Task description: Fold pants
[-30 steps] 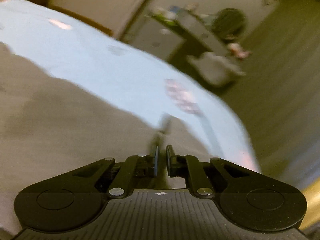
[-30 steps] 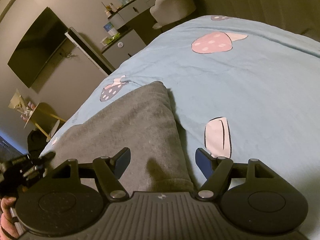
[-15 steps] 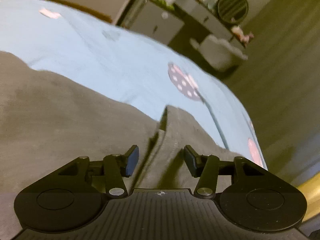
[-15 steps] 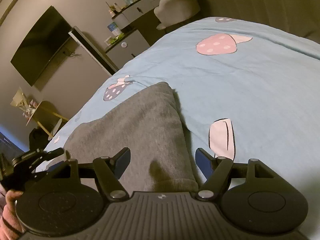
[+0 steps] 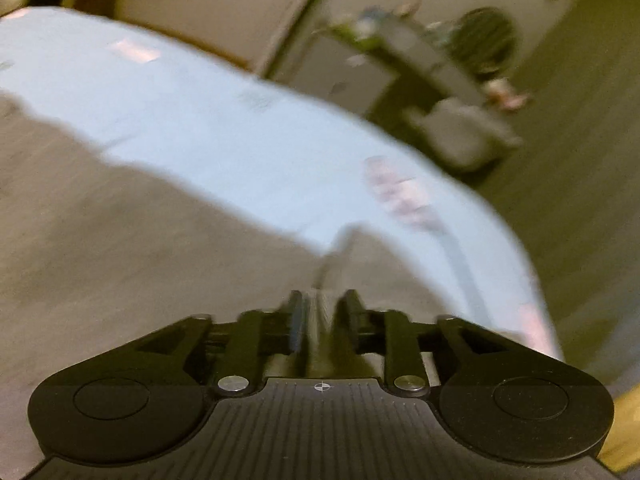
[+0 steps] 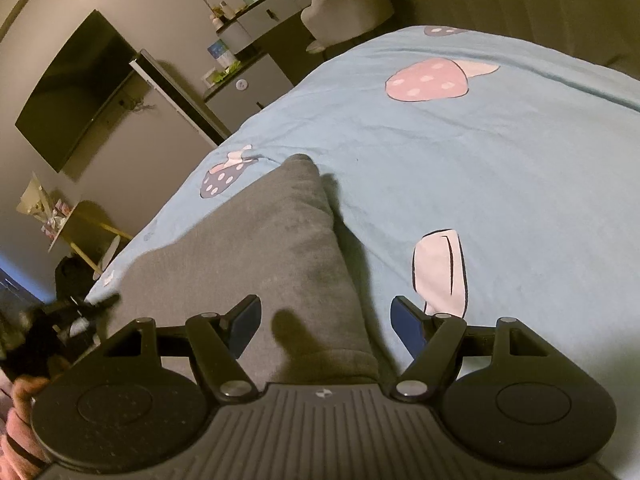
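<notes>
Here the grey pants (image 6: 256, 264) lie folded on the bed's blue sheet (image 6: 500, 168). The left claw (image 5: 320, 320) is closing on a raised ridge of them; blur hides whether its pads press. The right claw (image 6: 325, 322) hovers, jaws wide apart, gripping nothing.

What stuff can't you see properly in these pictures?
- Left wrist view: all blurred; whether the closing left tool presses the grey pants fold between its fingers is unclear.
- Right wrist view: the pants' near end hides under the open right tool.
- Dresser bottles: too small.
- Person's hand: cut off by the edge.
</notes>
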Demonstrator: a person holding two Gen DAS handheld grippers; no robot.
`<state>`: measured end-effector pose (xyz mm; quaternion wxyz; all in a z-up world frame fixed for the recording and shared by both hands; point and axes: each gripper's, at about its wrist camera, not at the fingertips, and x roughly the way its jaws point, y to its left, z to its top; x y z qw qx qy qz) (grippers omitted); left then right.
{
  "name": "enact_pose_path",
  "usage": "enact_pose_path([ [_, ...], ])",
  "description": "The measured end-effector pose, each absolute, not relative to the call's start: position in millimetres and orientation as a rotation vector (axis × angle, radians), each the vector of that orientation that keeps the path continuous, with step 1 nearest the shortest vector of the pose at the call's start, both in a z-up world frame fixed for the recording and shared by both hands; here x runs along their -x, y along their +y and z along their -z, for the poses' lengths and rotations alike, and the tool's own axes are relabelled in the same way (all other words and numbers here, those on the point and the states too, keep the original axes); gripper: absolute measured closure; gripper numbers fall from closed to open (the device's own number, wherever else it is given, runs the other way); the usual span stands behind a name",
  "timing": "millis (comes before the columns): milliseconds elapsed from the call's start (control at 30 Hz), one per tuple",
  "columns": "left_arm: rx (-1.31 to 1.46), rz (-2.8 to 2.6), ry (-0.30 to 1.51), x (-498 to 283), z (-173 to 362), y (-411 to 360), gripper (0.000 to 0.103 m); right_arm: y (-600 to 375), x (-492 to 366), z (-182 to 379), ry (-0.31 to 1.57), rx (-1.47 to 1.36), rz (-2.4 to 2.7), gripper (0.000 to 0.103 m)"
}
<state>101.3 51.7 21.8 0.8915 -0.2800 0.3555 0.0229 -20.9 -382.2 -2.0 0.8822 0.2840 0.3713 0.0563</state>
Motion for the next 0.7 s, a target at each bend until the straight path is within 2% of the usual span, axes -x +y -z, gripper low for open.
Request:
enact_pose_path([
  [33,0.573,-0.089,0.735,-97,-21,57,0.072,-383,21,2,0.773,-0.597,-0.115,0.03],
  [67,0.572,-0.132,0.733,-92,-22,64,0.066,-383,20,3,0.772,-0.6,-0.115,0.03],
  [100,0.579,-0.149,0.737,-87,-24,72,0.054,-383,20,3,0.772,-0.604,-0.117,0.03],
  [167,0.621,-0.162,0.722,-71,-31,92,0.042,-383,21,2,0.767,-0.602,-0.121,0.03],
  [367,0.604,-0.297,0.65,-16,-56,154,0.023,-363,30,-17,0.671,-0.562,-0.206,0.03],
  [400,0.589,-0.33,0.655,-7,-59,164,0.021,-357,29,-19,0.664,-0.541,-0.217,0.03],
  [467,0.565,-0.385,0.668,7,-61,179,0.02,-338,24,-18,0.681,-0.457,-0.252,0.04],
  [500,0.565,-0.415,0.675,11,-61,186,0.018,-329,20,-16,0.705,-0.41,-0.26,0.048],
  [700,0.72,-0.462,0.75,38,-35,228,0.016,-292,3,10,0.911,-0.16,-0.234,0.05],
])
